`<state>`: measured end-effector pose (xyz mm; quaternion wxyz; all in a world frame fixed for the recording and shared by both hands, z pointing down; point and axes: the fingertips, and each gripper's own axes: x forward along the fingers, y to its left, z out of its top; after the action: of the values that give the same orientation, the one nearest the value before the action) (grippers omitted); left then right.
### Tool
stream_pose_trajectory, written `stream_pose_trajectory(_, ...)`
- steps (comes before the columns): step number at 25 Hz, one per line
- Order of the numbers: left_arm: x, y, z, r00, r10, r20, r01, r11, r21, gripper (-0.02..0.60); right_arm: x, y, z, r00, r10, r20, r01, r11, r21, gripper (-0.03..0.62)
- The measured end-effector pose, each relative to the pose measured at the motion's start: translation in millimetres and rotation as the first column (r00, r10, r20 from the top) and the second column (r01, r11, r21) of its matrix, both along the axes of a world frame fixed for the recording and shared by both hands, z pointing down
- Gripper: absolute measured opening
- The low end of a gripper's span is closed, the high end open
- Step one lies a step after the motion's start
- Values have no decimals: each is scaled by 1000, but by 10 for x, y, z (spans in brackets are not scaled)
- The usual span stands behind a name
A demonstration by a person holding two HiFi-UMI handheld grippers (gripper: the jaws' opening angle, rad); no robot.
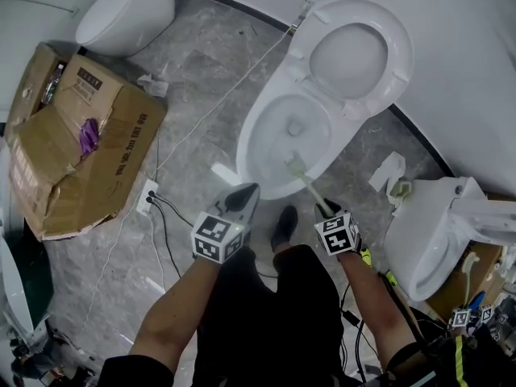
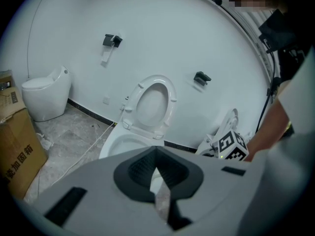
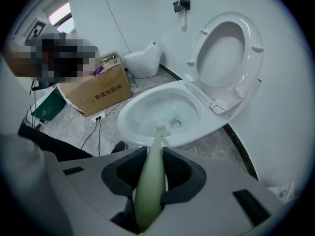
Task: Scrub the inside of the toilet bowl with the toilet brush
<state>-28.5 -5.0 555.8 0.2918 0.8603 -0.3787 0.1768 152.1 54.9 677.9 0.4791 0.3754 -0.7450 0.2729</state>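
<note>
A cardboard box lies beside a power strip, near a second toilet.

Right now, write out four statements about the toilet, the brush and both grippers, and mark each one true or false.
1. The right gripper is shut on the toilet brush handle. True.
2. The brush head lies on the floor beside the toilet. False: it is inside the toilet bowl, near the front wall.
3. The seat is lowered over the bowl. False: the seat is raised, leaving the bowl open.
4. The left gripper holds nothing. True: its jaws are together with nothing between them.
</note>
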Motion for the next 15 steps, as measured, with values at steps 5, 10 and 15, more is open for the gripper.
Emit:
stream_pose_trajectory(5, -69, 21, -27, 1000, -19, 8, 19, 1000, 4, 8, -85, 73, -30, 999, -48, 24, 48, 999, -4, 109)
stream_pose_trajectory(10, -130, 95, -10, 1000, -17, 24, 17, 1000, 5, 9, -144, 101, -35, 998, -51, 40, 52, 999, -8, 109)
stream_pose_trajectory(15, -181, 134, -4, 999, -28, 23, 28, 1000, 2, 9, -230, 148, -45, 996, -64, 64, 66, 998, -17, 109)
